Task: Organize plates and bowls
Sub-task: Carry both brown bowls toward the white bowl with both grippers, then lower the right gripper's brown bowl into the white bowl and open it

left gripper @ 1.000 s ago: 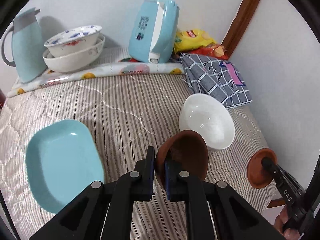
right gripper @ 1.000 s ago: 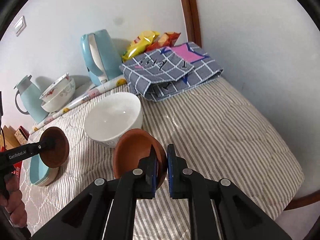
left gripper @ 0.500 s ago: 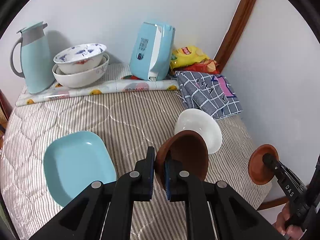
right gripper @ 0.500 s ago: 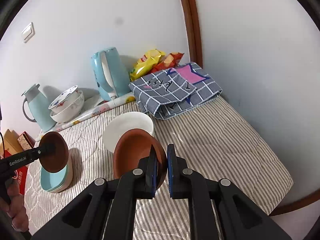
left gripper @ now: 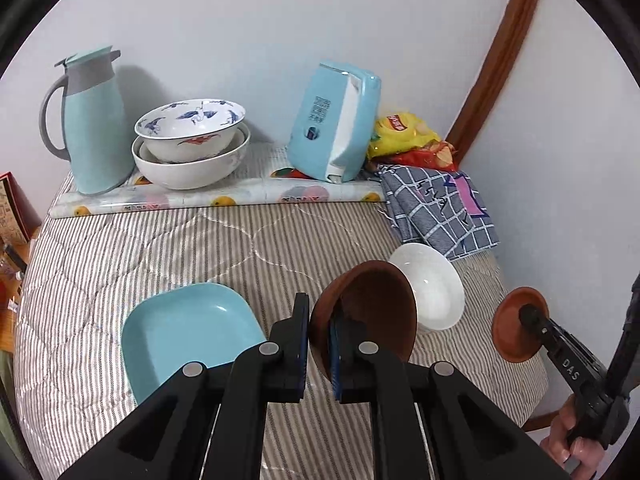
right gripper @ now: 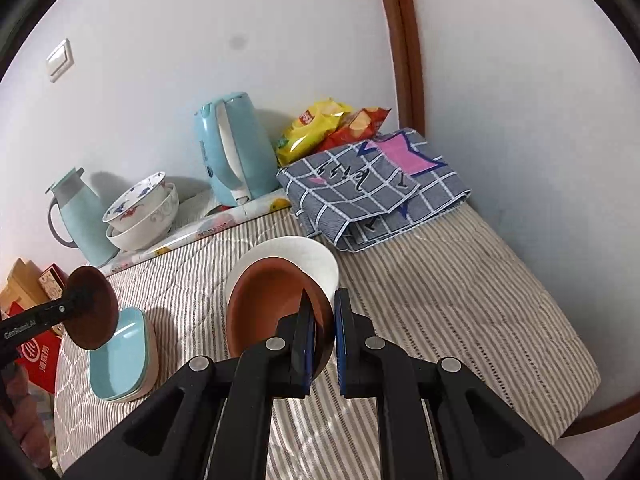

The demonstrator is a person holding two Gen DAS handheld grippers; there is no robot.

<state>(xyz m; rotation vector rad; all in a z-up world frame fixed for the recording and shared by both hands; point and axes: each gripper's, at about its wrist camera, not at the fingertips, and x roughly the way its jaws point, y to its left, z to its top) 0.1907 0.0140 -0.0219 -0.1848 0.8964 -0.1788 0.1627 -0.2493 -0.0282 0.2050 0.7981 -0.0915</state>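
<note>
Both tools have risen since the earlier frame, so more of the counter shows. We note the left tool [left gripper: 319,334] clenched on the rim of a brown bowl [left gripper: 372,312], held clear above the striped cover, near the white bowl [left gripper: 434,292]. Right tool [right gripper: 321,330] grips a second brown bowl [right gripper: 268,304] likewise, probably for nesting; blue plate [left gripper: 188,332] lies left.

bowls in fingers [left gripper: 366,312]: reddish brown
bowl [left gripper: 434,286]: plain white
dish [left gripper: 188,332]: light blue
surface [left gripper: 160,248]: grey-white stripes
cloth [left gripper: 436,208]: grey-blue check, pink patch
kettle [left gripper: 334,120]: light blue
jug [left gripper: 94,120]: pale blue, grey
</note>
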